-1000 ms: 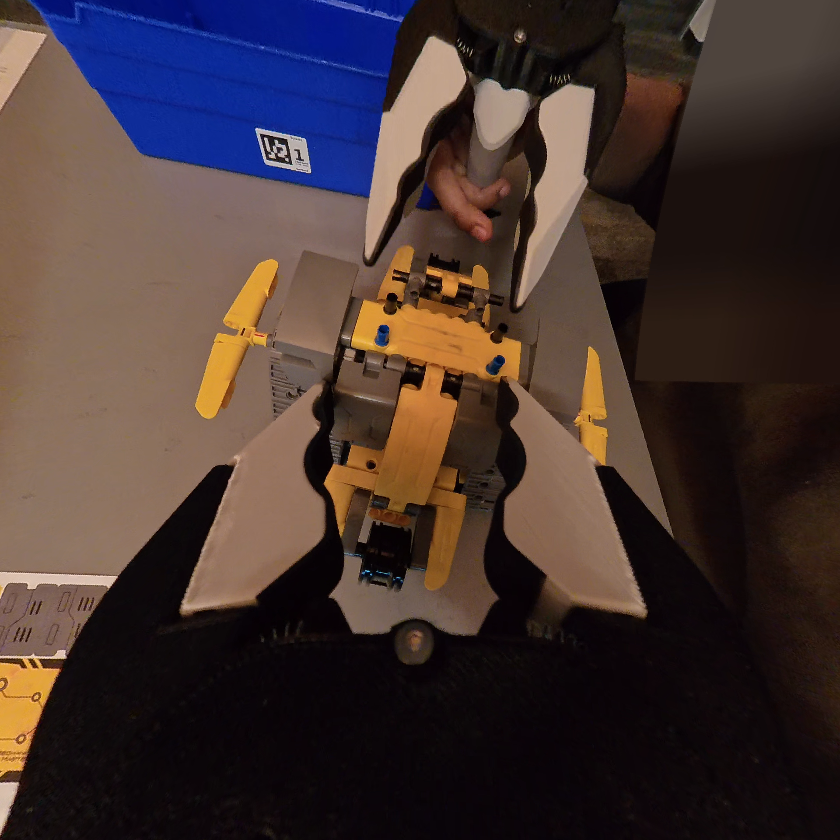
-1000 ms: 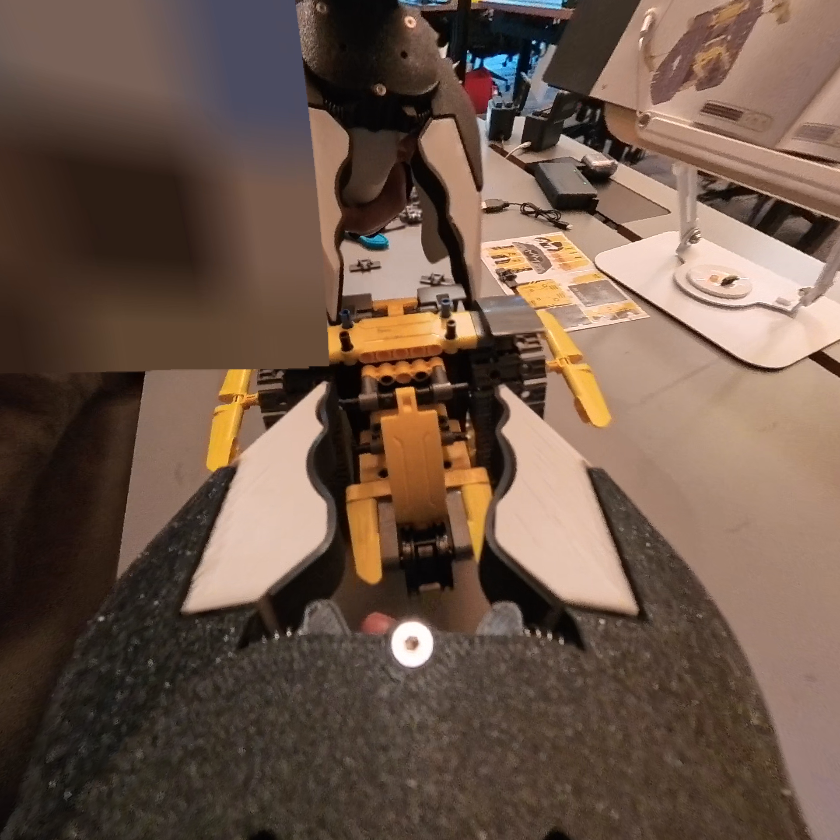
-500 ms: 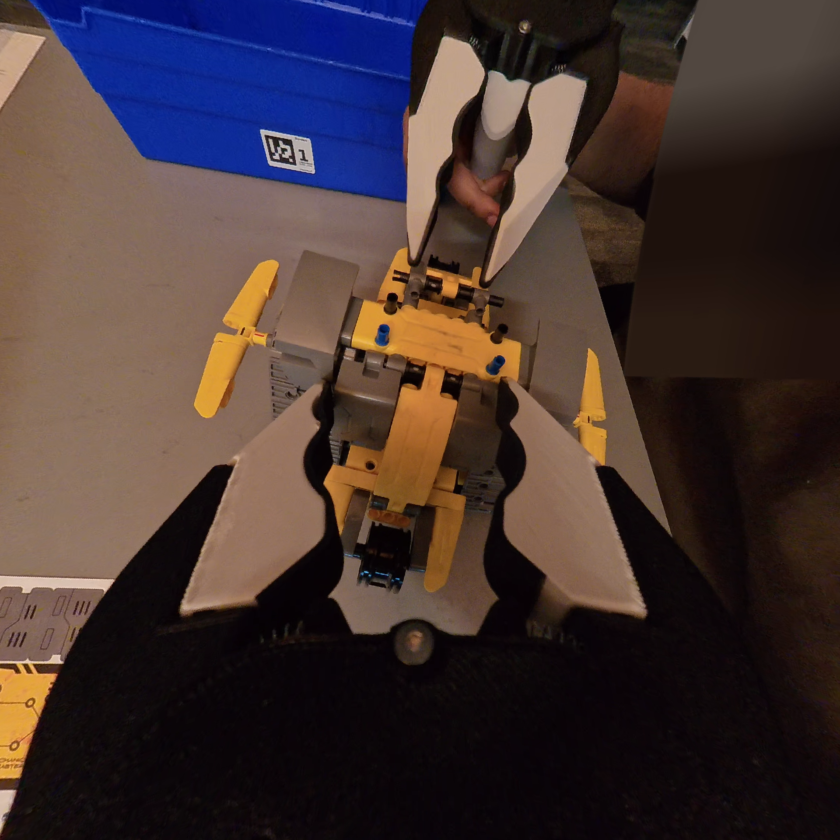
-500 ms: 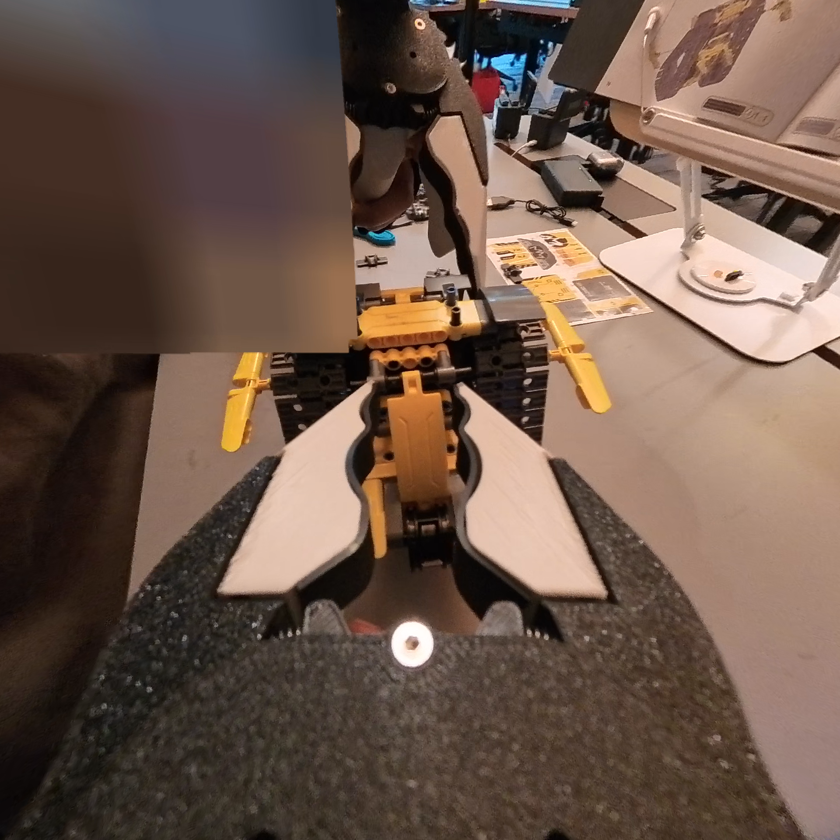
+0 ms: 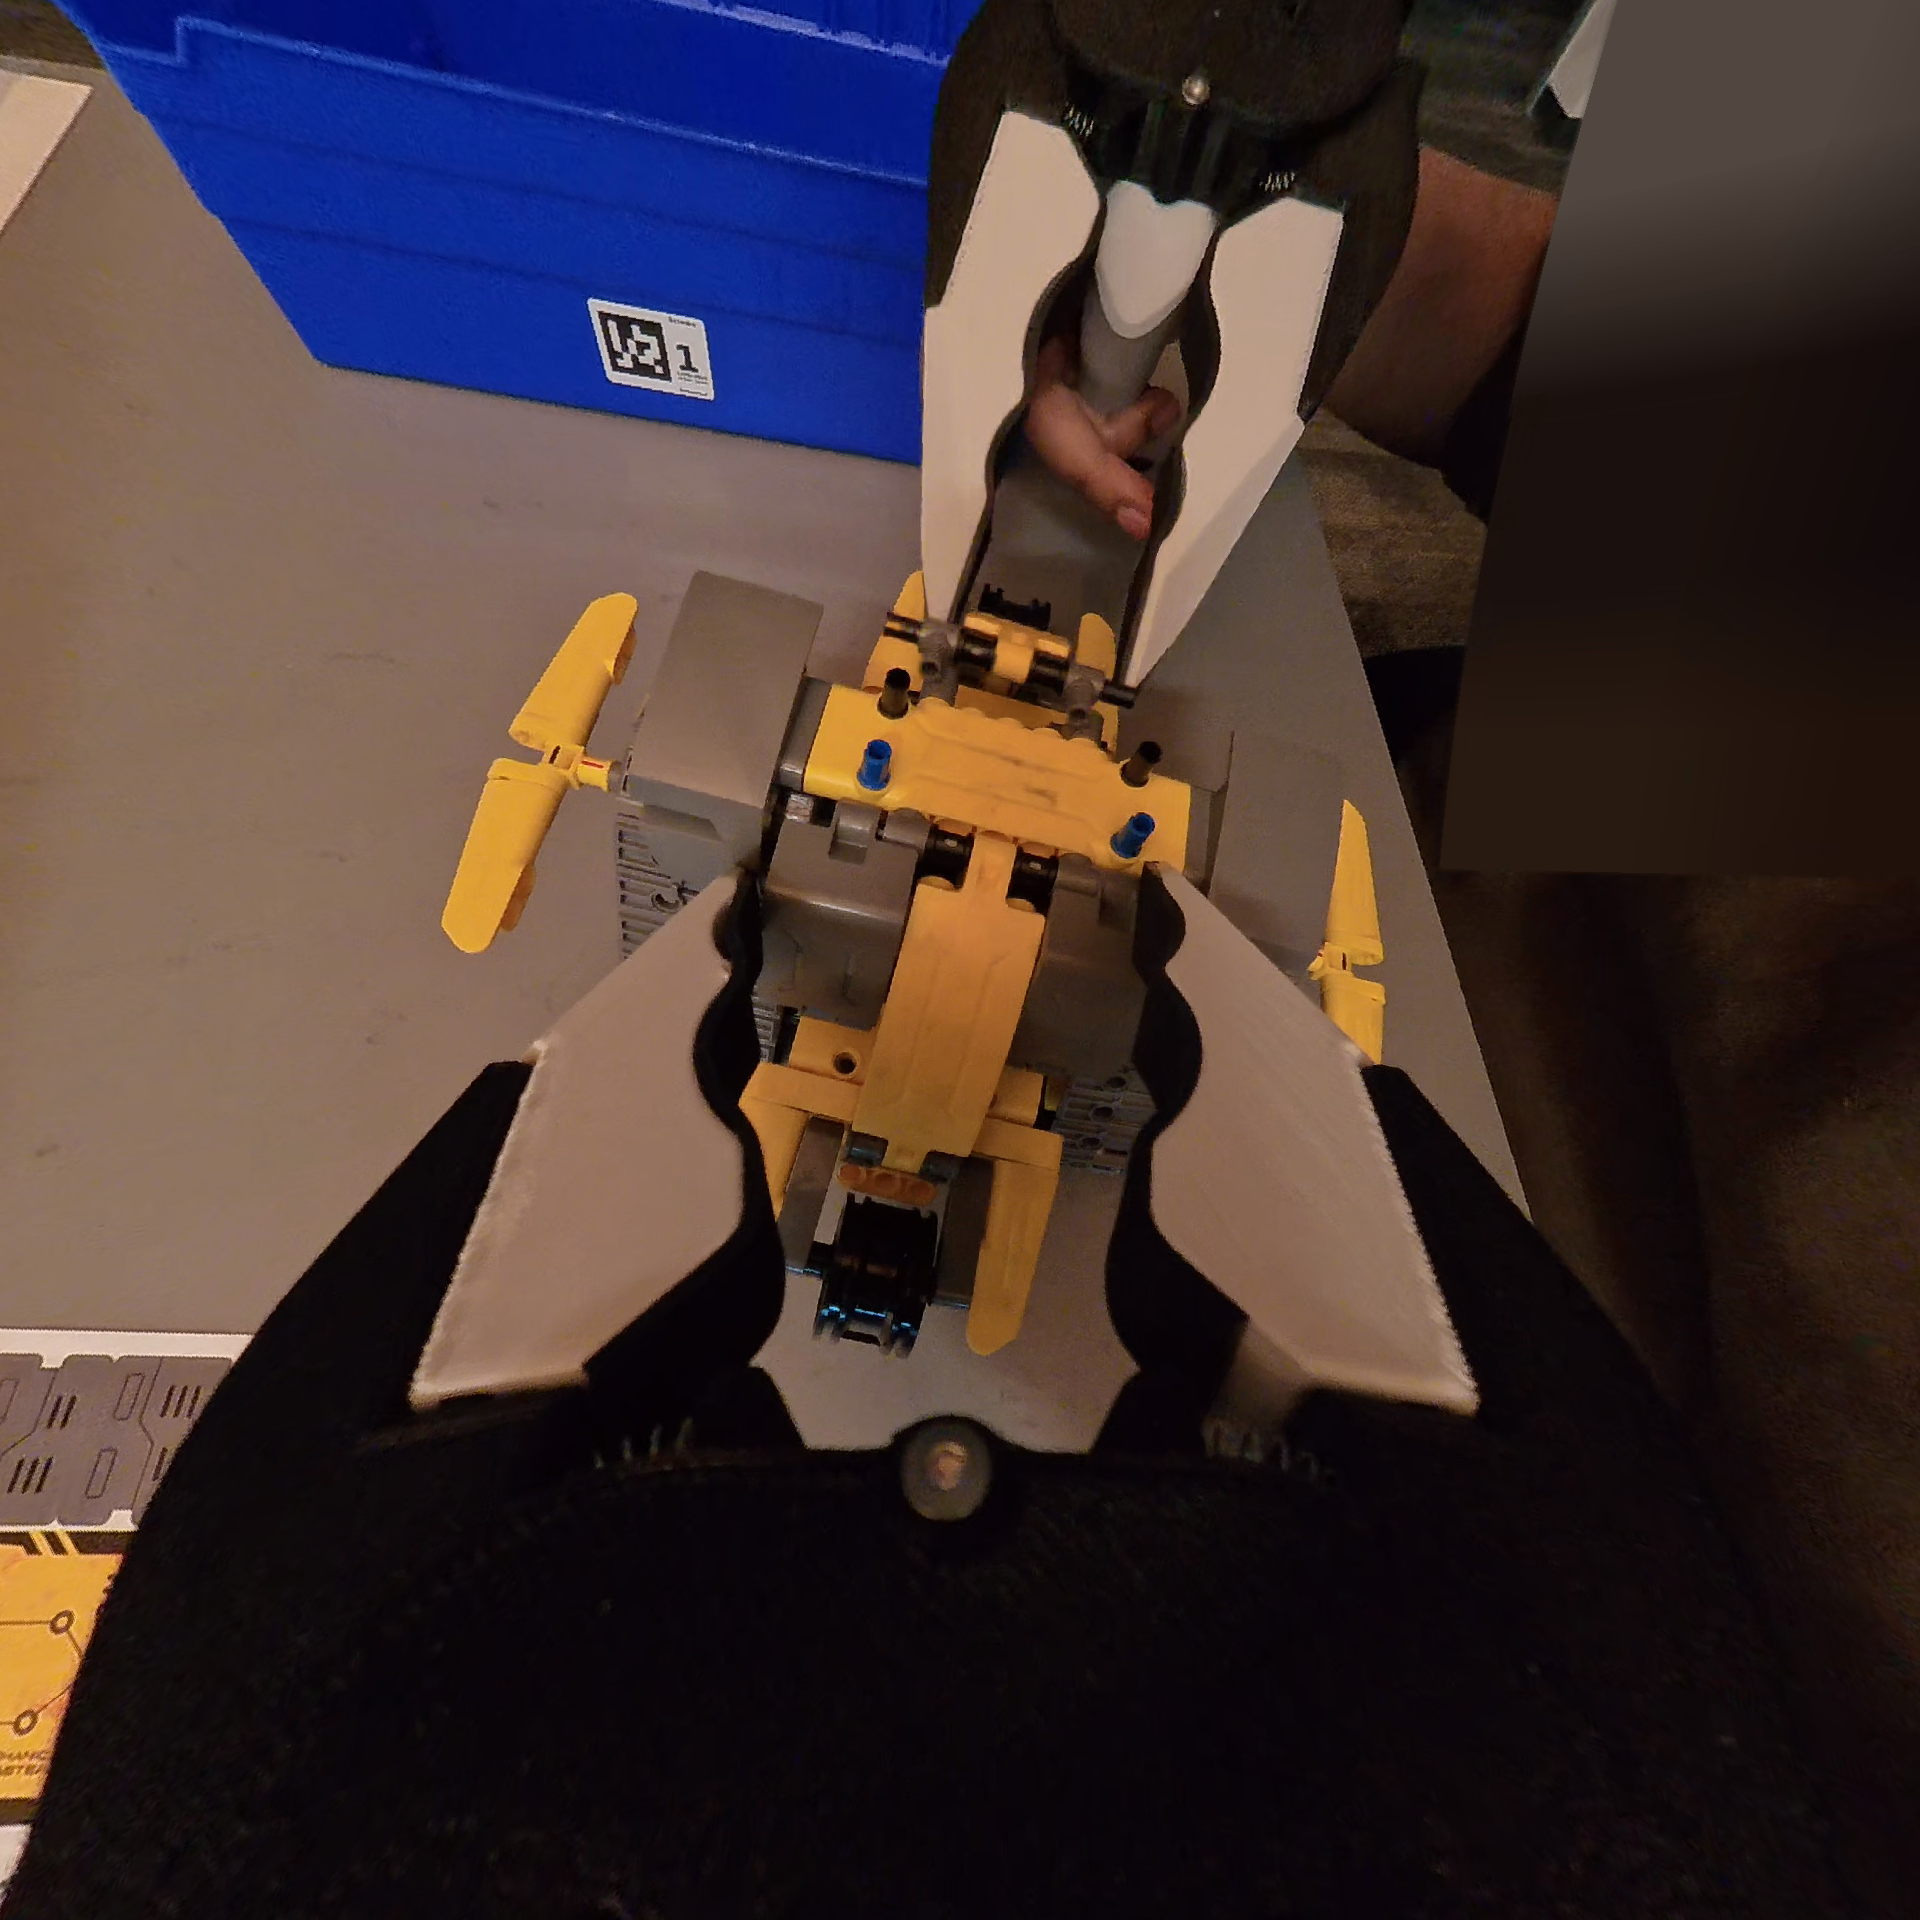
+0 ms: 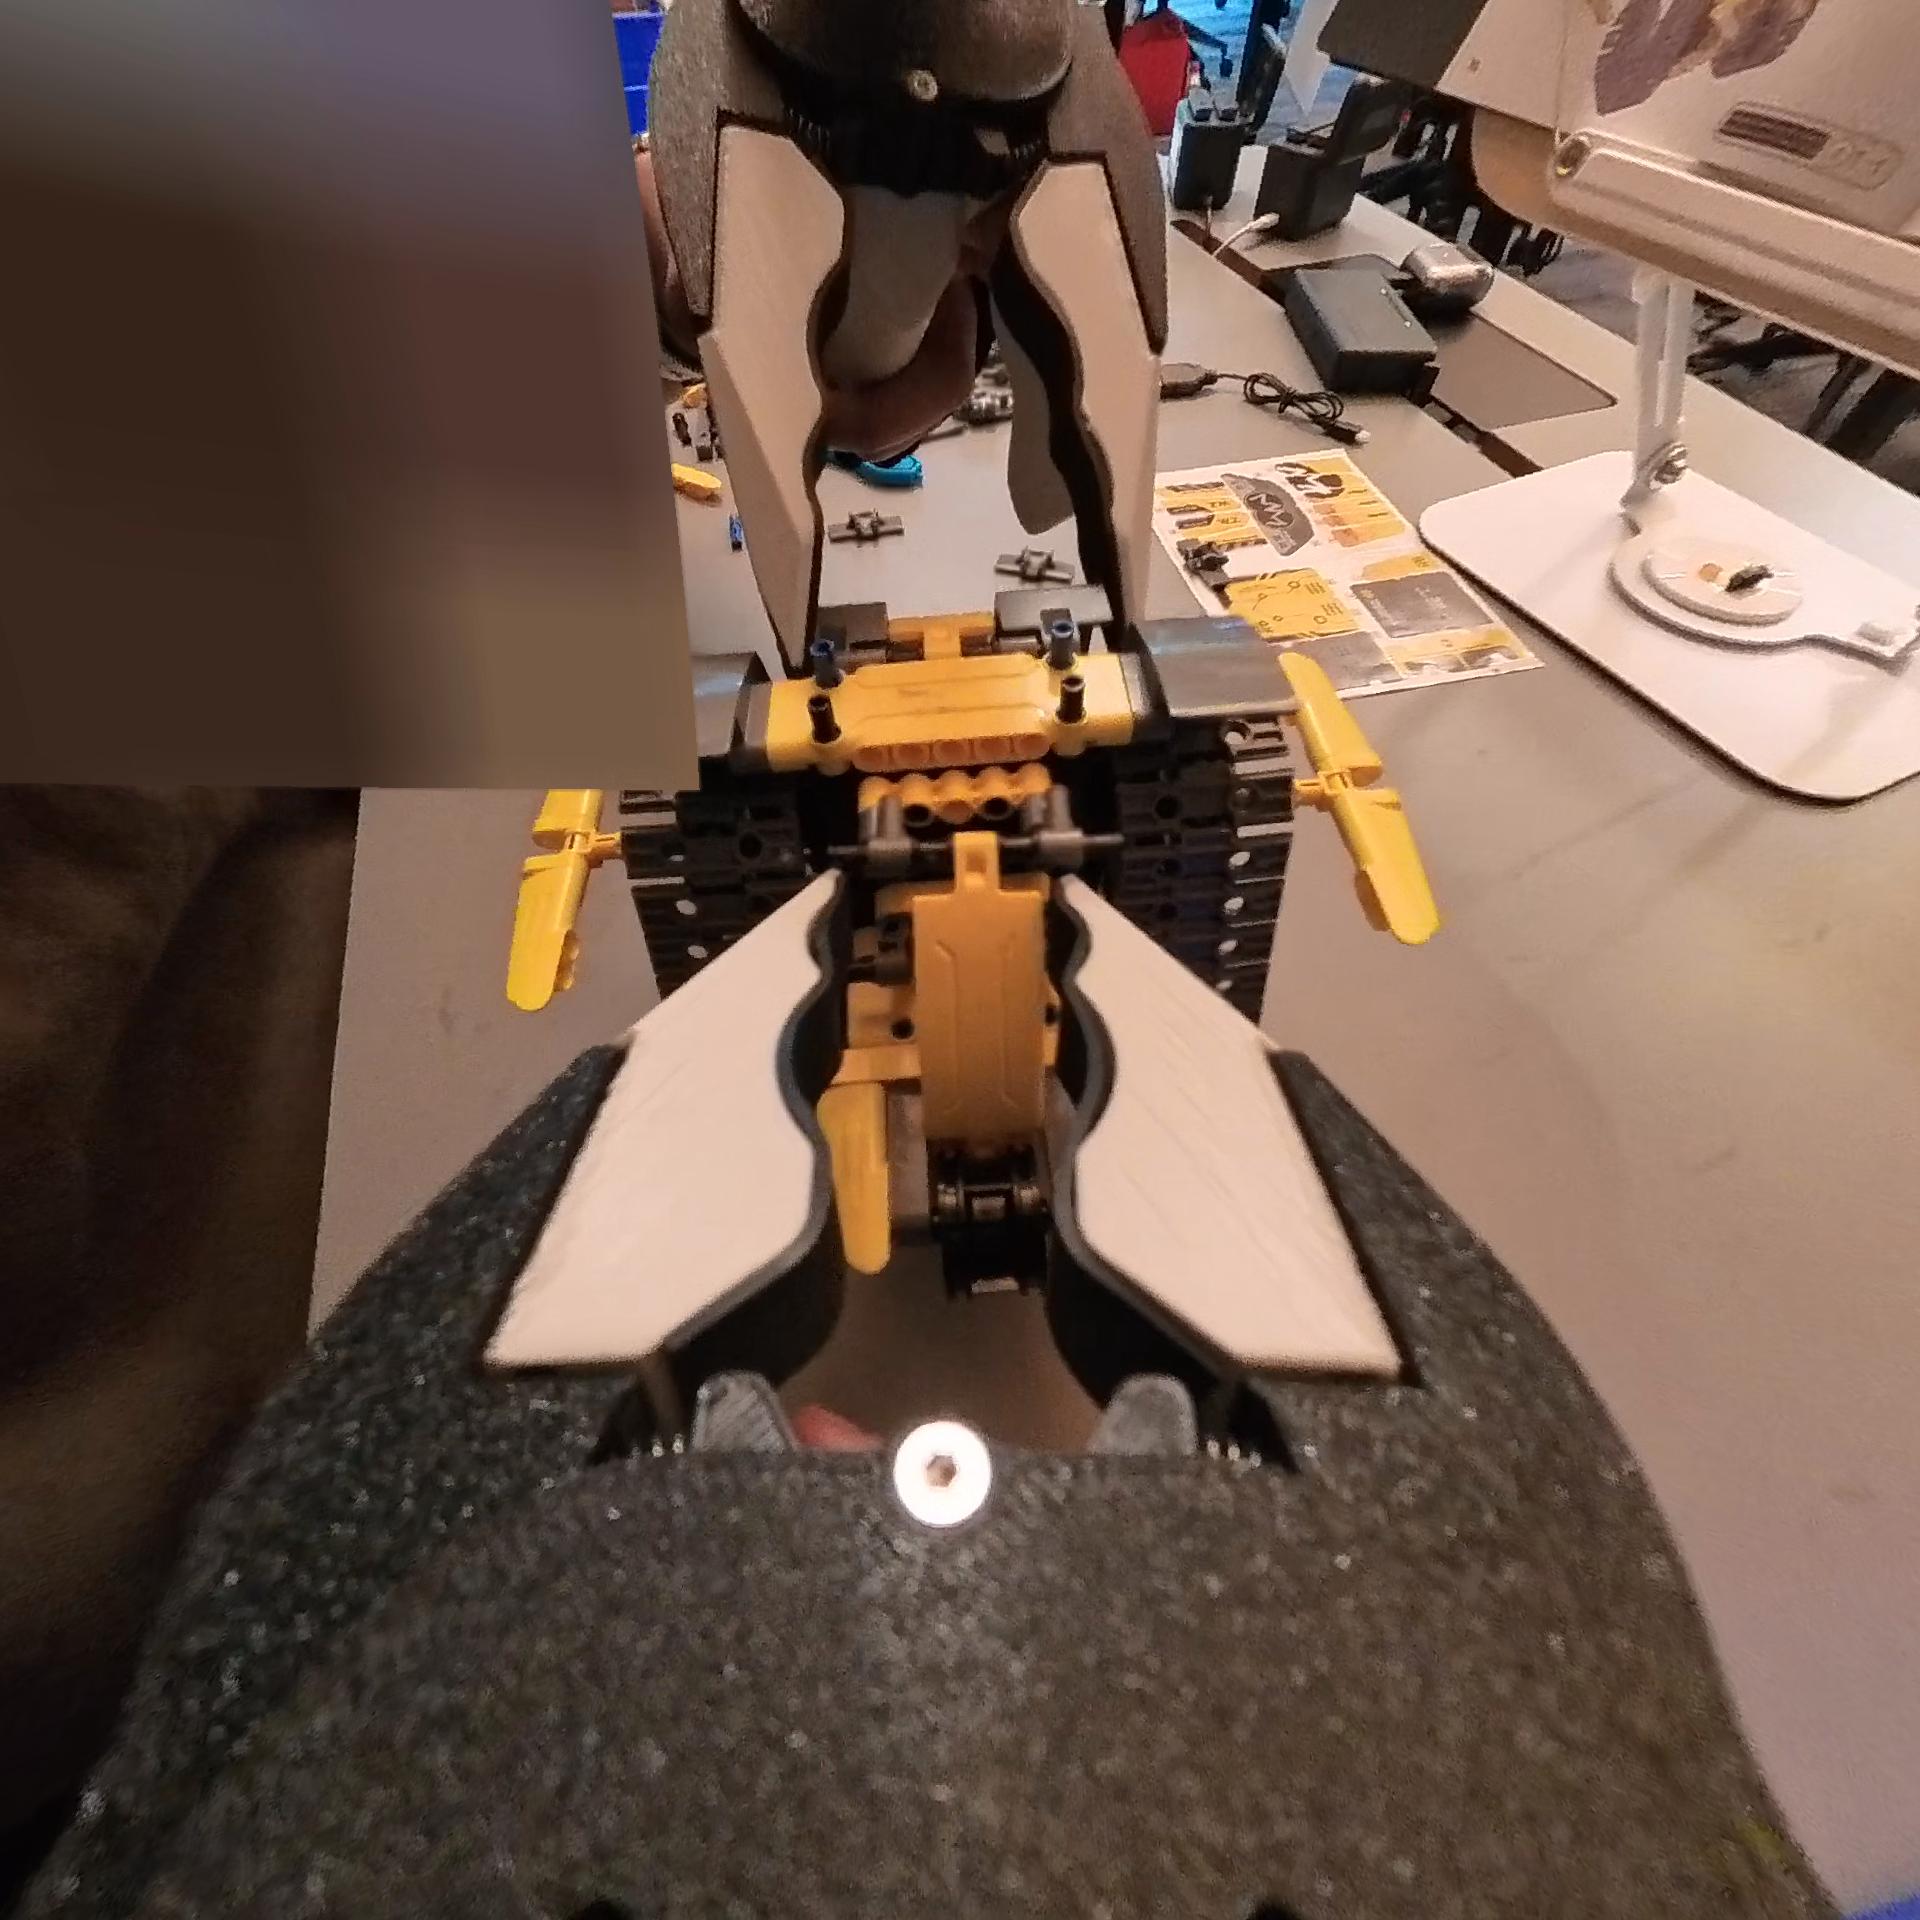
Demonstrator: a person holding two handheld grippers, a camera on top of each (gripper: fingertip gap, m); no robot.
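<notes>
A yellow, grey and black brick-built tracked vehicle model (image 5: 966,997) stands on the grey table (image 5: 260,727) near its edge. My left gripper (image 5: 945,894) is shut on the model's grey and yellow body, one finger on each side. My right gripper (image 6: 951,894) comes from the opposite end and is shut on the narrow yellow rear section of the model (image 6: 977,997). It shows at the top of the left wrist view (image 5: 1029,649), tips at the ends of a black axle. The left gripper shows at the top of the right wrist view (image 6: 961,634). Yellow blades (image 5: 540,779) stick out from both sides.
A blue bin (image 5: 520,208) with a square marker tag stands behind the model. A printed sticker sheet (image 6: 1340,582), a white stand base (image 6: 1662,603), small loose pieces (image 6: 862,525) and a black box with a cable (image 6: 1351,322) lie on the table. The table edge (image 5: 1392,831) runs beside the model. Tip to tip, the grippers are about 6 cm apart.
My right gripper has narrowed from wide open to closed around the model's rear section and has moved in closer. My left gripper and the model have stayed put.
</notes>
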